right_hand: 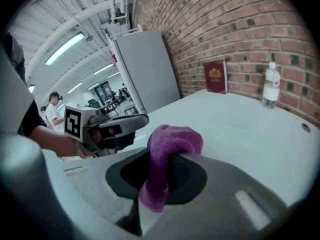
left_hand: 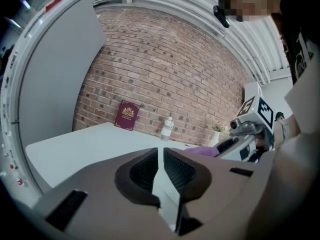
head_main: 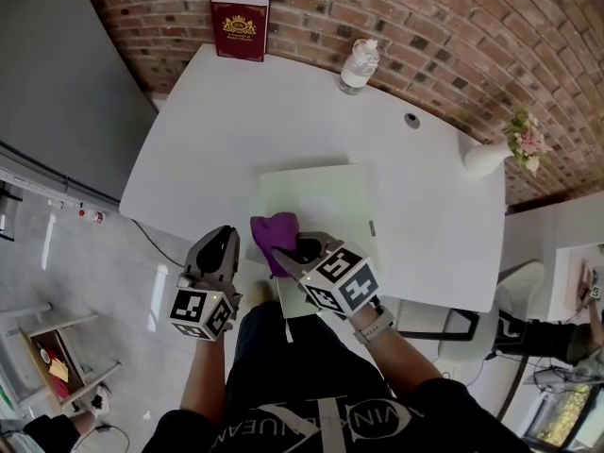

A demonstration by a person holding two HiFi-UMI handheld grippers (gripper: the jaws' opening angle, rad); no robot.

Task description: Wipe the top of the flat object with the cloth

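Head view: a white bench (head_main: 217, 130) against a brick wall carries a pale green flat board (head_main: 330, 201) near its front edge. The right gripper (head_main: 291, 251) holds a bunched purple cloth (head_main: 274, 236) at the board's near left corner; can't tell if the cloth touches the board. The left gripper (head_main: 223, 236) sits just to the left, at the bench's front edge, clear of the cloth. A dark red book (head_main: 240, 27) stands against the wall, with a clear plastic bottle (head_main: 359, 66) and a white vase of pink flowers (head_main: 500, 151) further right. Only this view shows the board's outline.

Left gripper view: left gripper (left_hand: 161, 154) fingers are together with only a thin slit, nothing between them. The cloth (left_hand: 202, 151) and right gripper (left_hand: 235, 140) peek in at right, partly cut off by the left gripper's body. Book (left_hand: 127, 115) and bottle (left_hand: 167, 128) are small; the board is hard to make out.

Right gripper view: right gripper (right_hand: 167, 159) fingers are clamped on the cloth (right_hand: 172, 141), which bulges above and dangles below. Left gripper (right_hand: 122, 126) is at left. The board is hidden.
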